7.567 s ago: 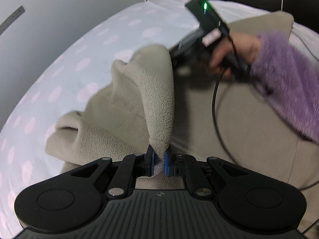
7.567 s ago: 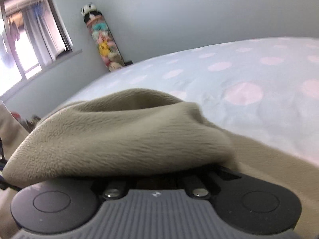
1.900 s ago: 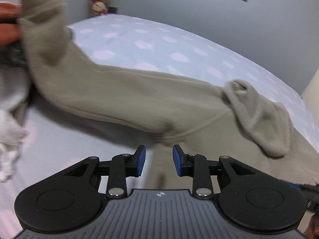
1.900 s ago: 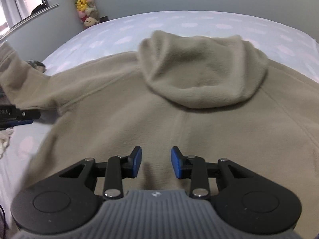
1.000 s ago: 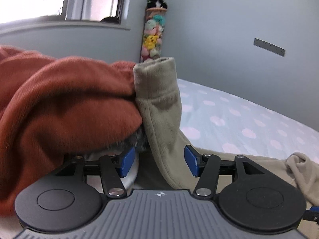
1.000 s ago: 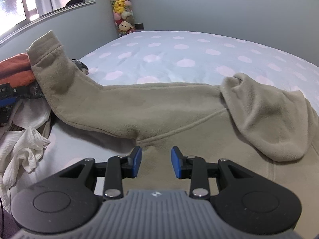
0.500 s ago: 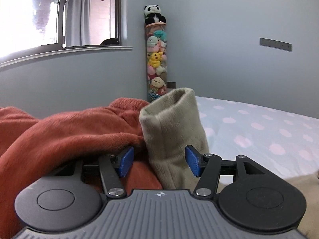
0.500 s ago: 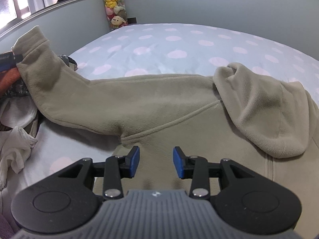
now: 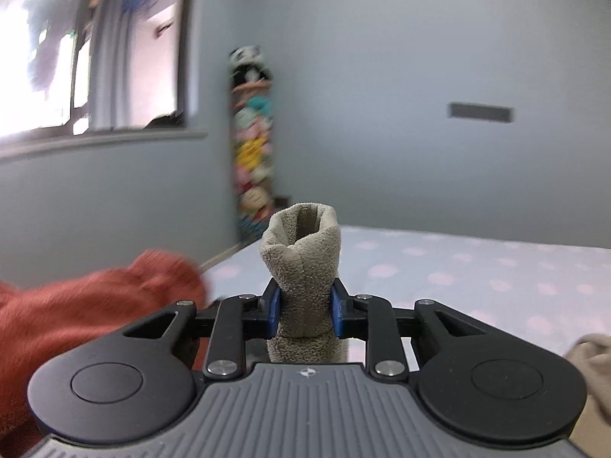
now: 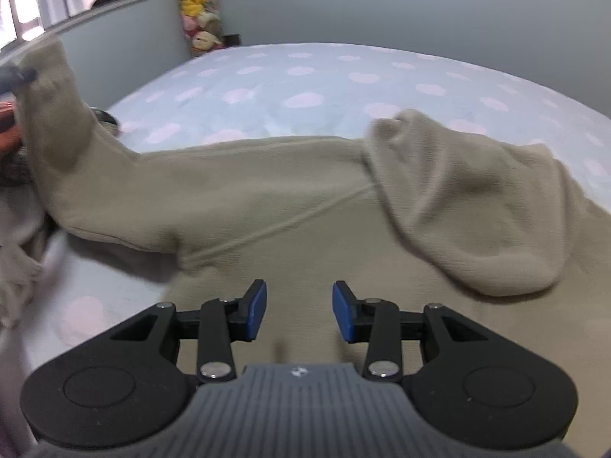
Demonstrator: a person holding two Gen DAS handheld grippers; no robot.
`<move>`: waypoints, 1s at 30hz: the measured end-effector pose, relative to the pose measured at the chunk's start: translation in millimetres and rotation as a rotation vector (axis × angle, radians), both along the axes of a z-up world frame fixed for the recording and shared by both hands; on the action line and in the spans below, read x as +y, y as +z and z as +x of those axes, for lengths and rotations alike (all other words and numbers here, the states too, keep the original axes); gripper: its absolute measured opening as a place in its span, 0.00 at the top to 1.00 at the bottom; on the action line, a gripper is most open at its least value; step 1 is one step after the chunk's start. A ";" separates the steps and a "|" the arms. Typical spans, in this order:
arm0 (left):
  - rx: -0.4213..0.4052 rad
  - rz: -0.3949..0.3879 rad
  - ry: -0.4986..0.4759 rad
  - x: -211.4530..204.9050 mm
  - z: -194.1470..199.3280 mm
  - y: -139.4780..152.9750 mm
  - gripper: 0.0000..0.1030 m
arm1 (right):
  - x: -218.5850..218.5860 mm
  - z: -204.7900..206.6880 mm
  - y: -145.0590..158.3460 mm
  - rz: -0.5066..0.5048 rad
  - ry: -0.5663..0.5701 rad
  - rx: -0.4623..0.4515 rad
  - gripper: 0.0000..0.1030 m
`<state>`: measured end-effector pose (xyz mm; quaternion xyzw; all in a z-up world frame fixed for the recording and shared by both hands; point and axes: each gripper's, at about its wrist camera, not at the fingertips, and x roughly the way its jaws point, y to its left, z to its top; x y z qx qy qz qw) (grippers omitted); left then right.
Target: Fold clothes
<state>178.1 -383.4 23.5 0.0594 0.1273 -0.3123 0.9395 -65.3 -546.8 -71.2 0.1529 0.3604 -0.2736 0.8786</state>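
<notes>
The hoodie (image 10: pixel 305 229) lay spread on the bed (image 10: pixel 343 76), body flat ahead of the right hand-held gripper (image 10: pixel 299 312), hood (image 10: pixel 477 206) slumped ahead and to its right. Its sleeve (image 10: pixel 133 198) ran off to that gripper's left and rose at the cuff (image 9: pixel 303 263).

Half a second earlier the left hand-held gripper (image 9: pixel 304 307) stood wide around that cuff; here its pads had closed on it, pinching the fleece just below the open mouth, which stuck up ahead of the fingers. Blur in both views suggested the left one was moving. The cuff had also come clear of the red garment (image 9: pixel 95 305), which now sat left of the left gripper rather than pressed against the sleeve.

For the fold, that grip probably meant the sleeve was ready to be carried across the hoodie's body; nothing was folded over yet as things lay.

The right gripper hung just over the hoodie's body near the armpit seam, fingers moderately apart and holding nothing, much as it had a second before.

No container showed in either view. A white garment (image 10: pixel 15 274) lay loose, left of the right gripper, at the bed's edge.
</notes>
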 end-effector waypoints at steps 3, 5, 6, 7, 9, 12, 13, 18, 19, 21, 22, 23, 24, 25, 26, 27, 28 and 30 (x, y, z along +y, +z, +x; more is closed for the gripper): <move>-0.042 -0.028 -0.076 -17.8 -30.0 15.5 0.78 | -15.9 -17.5 1.5 -0.024 -0.043 0.012 0.60; -0.062 -0.048 -0.132 -36.1 -52.0 26.8 0.79 | -27.0 -33.1 2.3 -0.030 -0.064 0.005 0.60; -0.071 -0.058 -0.160 -46.0 -62.7 33.0 0.79 | -32.5 -40.8 2.5 -0.031 -0.071 0.001 0.60; -0.076 -0.069 -0.183 -55.9 -72.1 39.0 0.79 | -38.0 -48.6 2.6 -0.032 -0.078 -0.003 0.59; -0.094 -0.090 -0.224 -75.2 -92.1 51.4 0.79 | -49.8 -64.6 1.8 -0.032 -0.089 -0.012 0.59; -0.128 -0.107 -0.292 -107.3 -123.7 67.9 0.79 | -69.0 -90.2 -0.8 -0.031 -0.102 -0.028 0.59; -0.140 -0.111 -0.316 -118.5 -134.6 73.0 0.79 | -76.0 -98.7 -1.8 -0.030 -0.104 -0.036 0.59; -0.222 -0.123 -0.428 -175.6 -199.2 77.3 0.79 | -113.6 -136.1 -7.8 -0.039 -0.123 -0.085 0.59; -0.239 -0.124 -0.446 -187.8 -212.8 77.1 0.79 | -121.6 -142.6 -9.3 -0.043 -0.130 -0.096 0.59; -0.248 -0.115 -0.492 -212.2 -239.3 69.5 0.80 | -136.3 -155.4 -11.4 -0.049 -0.145 -0.124 0.59; -0.249 -0.110 -0.515 -224.3 -252.2 65.0 0.80 | -143.6 -161.9 -12.6 -0.048 -0.151 -0.143 0.59; -0.248 -0.098 -0.541 -234.8 -265.5 56.5 0.80 | -150.7 -168.4 -13.9 -0.045 -0.159 -0.161 0.59; -0.246 -0.086 -0.567 -245.3 -278.8 47.9 0.80 | -157.3 -175.1 -15.7 -0.040 -0.168 -0.180 0.59; -0.244 -0.073 -0.593 -255.8 -292.1 39.1 0.80 | -163.0 -182.5 -18.0 -0.035 -0.180 -0.198 0.59; -0.232 -0.051 -0.620 -267.9 -303.9 26.1 0.80 | -167.6 -189.8 -20.6 -0.031 -0.194 -0.214 0.59; -0.220 -0.028 -0.647 -280.1 -315.8 13.1 0.80 | -172.4 -196.9 -23.7 -0.025 -0.211 -0.226 0.59; -0.207 -0.006 -0.674 -291.9 -327.6 0.0 0.80 | -177.5 -204.1 -27.2 -0.018 -0.229 -0.232 0.59; -0.169 0.048 -0.725 -307.7 -349.8 -29.5 0.80 | -187.4 -217.8 -34.0 -0.003 -0.264 -0.235 0.59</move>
